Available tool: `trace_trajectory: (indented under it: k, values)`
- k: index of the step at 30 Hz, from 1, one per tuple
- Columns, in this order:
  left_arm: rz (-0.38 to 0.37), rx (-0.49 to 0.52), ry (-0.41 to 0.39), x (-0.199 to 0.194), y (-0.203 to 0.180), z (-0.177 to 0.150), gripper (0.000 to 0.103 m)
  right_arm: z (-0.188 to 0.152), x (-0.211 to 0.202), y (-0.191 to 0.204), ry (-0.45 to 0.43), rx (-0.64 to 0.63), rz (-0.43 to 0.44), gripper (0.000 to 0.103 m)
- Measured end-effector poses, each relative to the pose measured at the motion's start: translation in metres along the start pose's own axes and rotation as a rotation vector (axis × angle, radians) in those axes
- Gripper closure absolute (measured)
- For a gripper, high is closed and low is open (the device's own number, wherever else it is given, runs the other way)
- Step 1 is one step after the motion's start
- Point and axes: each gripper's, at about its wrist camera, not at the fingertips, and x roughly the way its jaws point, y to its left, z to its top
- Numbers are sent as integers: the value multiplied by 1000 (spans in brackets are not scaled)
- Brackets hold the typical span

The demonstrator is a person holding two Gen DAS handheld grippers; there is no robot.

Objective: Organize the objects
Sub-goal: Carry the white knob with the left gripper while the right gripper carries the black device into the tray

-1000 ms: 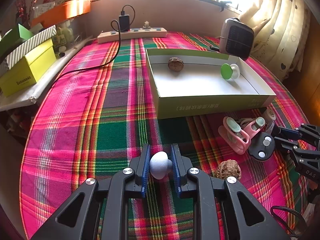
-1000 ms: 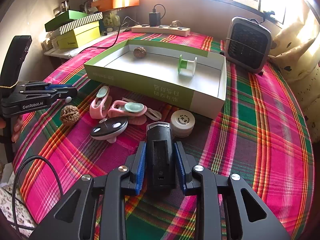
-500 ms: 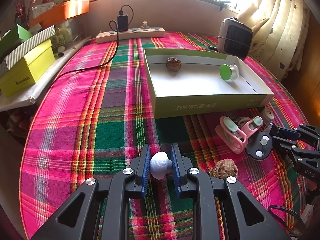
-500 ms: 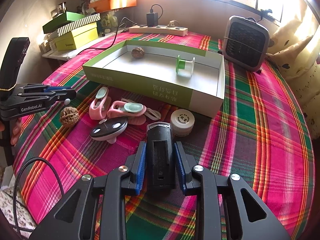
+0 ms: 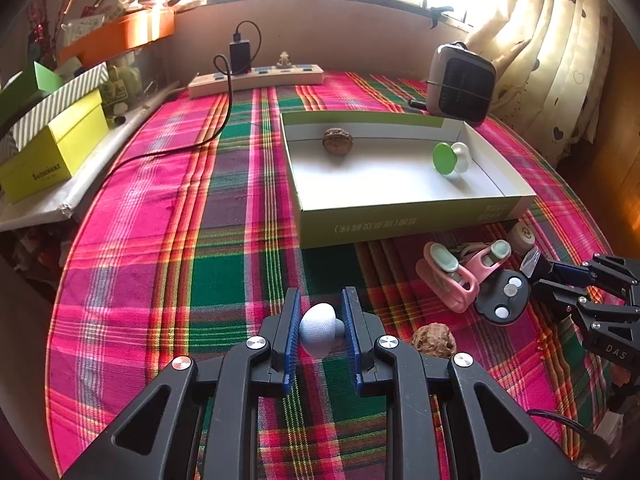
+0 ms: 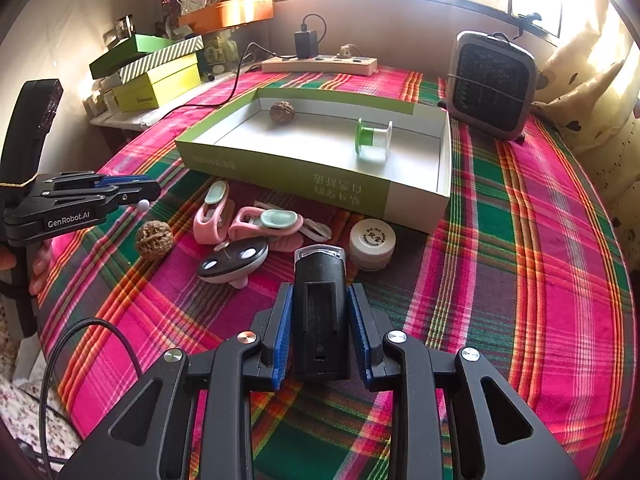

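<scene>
Left gripper (image 5: pixel 320 330) pinches a light, slippery-looking white mushroom-shaped knob (image 5: pixel 317 327); right gripper (image 6: pixel 320 330) clamps a rigid black plastic clip-light (image 6: pixel 320 312) mid-body. Green-sided cardboard tray (image 6: pixel 288 178) at 12 o'clock.

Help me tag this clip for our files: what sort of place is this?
Most likely a room in a home: a round table under a plaid tablecloth by a sunny window, with spotted curtains, a power strip and stacked boxes alongside.

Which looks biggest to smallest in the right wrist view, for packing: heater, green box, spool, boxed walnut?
1. green box
2. heater
3. spool
4. boxed walnut
Apparent sizes only.
</scene>
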Motion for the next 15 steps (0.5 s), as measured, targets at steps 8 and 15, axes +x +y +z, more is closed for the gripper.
trace_trajectory:
  k: [8,15]
  values:
    - [-19,0,-8,-5,-1,6,84,3,-8,1,-14,17,22,75]
    - [-32,15,-33,-10,-6,17,84,10,-17,-4,-42,66,47,75]
